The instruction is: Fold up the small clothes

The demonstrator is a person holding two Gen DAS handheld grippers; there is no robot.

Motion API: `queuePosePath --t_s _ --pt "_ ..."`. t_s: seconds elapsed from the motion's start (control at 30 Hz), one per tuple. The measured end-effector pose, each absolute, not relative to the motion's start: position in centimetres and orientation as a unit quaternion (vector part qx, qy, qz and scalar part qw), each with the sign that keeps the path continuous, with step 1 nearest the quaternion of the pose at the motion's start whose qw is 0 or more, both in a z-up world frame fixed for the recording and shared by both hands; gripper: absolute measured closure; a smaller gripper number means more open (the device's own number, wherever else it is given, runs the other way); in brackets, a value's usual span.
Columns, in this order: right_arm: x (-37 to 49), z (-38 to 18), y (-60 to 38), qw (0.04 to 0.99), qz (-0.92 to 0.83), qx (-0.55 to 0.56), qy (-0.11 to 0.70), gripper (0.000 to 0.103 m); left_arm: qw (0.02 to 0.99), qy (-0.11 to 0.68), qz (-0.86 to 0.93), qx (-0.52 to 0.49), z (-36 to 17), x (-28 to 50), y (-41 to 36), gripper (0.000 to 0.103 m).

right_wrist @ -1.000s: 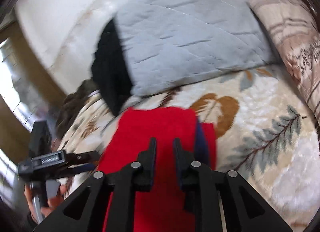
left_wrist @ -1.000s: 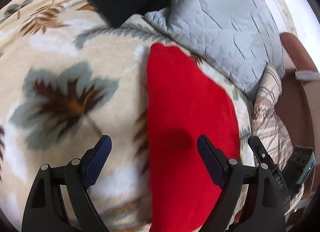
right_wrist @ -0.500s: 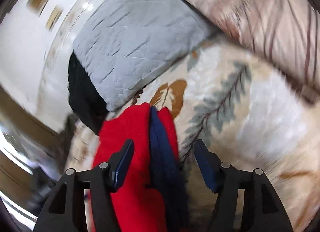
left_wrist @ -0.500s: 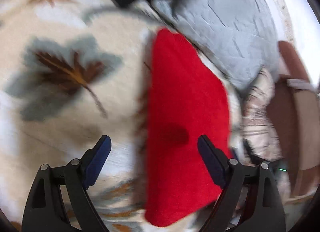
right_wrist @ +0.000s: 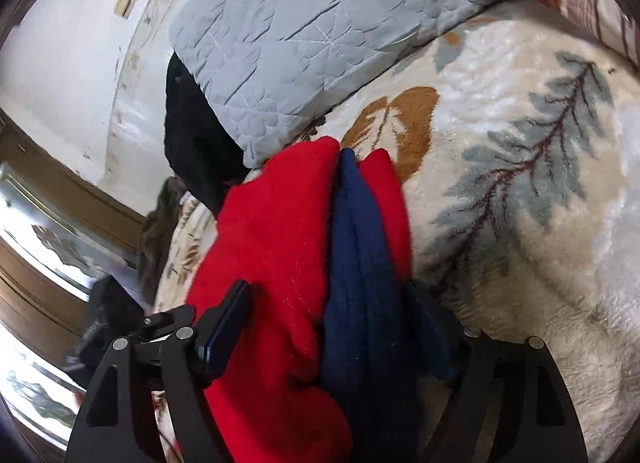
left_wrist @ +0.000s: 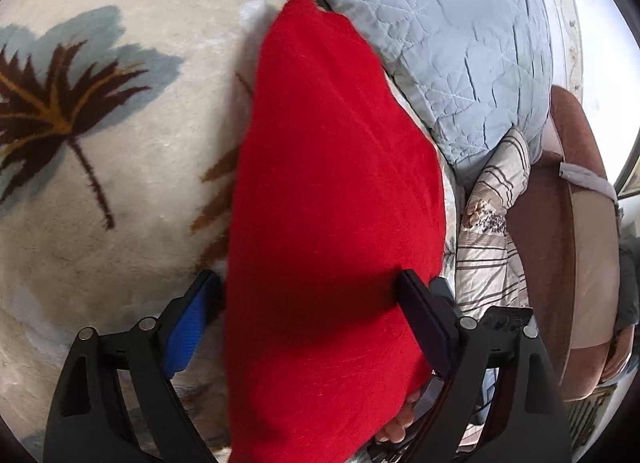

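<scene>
— Sweater [left_wrist: 332,199] first: where does it lie, from where you stand?

— On the leaf-print blanket [left_wrist: 100,167], folded long, running from about 6 o'clock up to 12 in the left camera's view, its far end touching the grey quilt [left_wrist: 460,43]. From the right side you can see navy [right_wrist: 360,263] sandwiched between two red layers.

— And the grippers?

— Left gripper [left_wrist: 308,303] has its jaws spread wide, one on each side of the red cloth, squeezing nothing. Right gripper [right_wrist: 328,319] is likewise parted, straddling the red and navy edges near 6 o'clock. Neither has hold of anything, I'd say.

— So what's the step?

— My guess is the near end gets taken and carried up toward 12 o'clock to halve the bundle. To do it well, each gripper should bite all the layers at once. On the right that means red, navy and red together, or the navy will slide out when lifted.

— Anything to watch?

— The knit looks thick and soft, so a shallow pinch may slip. Go in deep before closing. Lift both corners evenly, keep the edge taut between them, and lay it square on the far end instead of onto the quilt. The blanket is plush; dragging low could ruck it up.
</scene>
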State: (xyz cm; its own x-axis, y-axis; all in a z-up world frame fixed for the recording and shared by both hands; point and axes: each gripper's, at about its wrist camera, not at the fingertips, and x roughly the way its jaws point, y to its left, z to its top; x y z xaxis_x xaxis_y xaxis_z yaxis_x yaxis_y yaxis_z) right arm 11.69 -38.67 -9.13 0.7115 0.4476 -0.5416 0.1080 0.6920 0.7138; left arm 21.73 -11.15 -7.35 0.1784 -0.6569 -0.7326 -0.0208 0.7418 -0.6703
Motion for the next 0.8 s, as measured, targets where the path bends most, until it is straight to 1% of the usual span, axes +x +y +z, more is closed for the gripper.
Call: queuePosePath --t_s 0.03,0.07,0.1,0.13,0.17,0.2,0.27,0.47,0.67,0.8 --pt "11.7 -8.9 -38.1 0.849 0.107 0.365 0.367 0.049 0.716 0.6 -0.225 -0.278 -7.2 21.6 -11.4 0.026" --pt "11.7 -8.7 -37.7 0.853 0.107 0.354 0.368 0.058 0.726 0.598 -0.216 -0.262 -6.9 21.4 -11.8 0.032" --pt "11.7 -8.5 -37.5 0.86 0.101 0.341 0.366 0.064 0.735 0.593 -0.212 -0.253 -6.6 21.2 -11.9 0.039" --pt "11.5 -8.0 -37.3 0.867 0.094 0.33 0.36 0.068 0.743 0.587 -0.21 -0.244 -6.2 20.9 -12.0 0.043" --pt "11.4 -7.8 -37.3 0.87 0.093 0.327 0.357 0.07 0.752 0.58 -0.209 -0.235 -5.7 20.6 -12.0 0.048" --pt "11.1 -7.5 -37.0 0.875 0.088 0.321 0.352 0.07 0.762 0.571 -0.209 -0.223 -5.1 20.3 -12.1 0.052" --pt "10.8 -6.8 -36.7 0.883 0.081 0.305 0.347 0.072 0.777 0.557 -0.211 -0.206 -4.1 19.6 -12.2 0.055" --pt "8.7 -4.3 -35.4 0.893 0.081 0.298 0.328 0.073 0.794 0.541 -0.209 -0.185 -1.8 17.2 -10.9 0.055" --pt "6.3 -2.5 -32.0 0.895 0.094 0.282 0.334 0.073 0.802 0.534 -0.2 -0.177 -0.3 14.2 -8.0 0.055" --pt "4.5 -2.2 -29.8 0.888 0.105 0.293 0.339 0.073 0.809 0.53 -0.195 -0.164 0.6 12.0 -5.1 0.055"
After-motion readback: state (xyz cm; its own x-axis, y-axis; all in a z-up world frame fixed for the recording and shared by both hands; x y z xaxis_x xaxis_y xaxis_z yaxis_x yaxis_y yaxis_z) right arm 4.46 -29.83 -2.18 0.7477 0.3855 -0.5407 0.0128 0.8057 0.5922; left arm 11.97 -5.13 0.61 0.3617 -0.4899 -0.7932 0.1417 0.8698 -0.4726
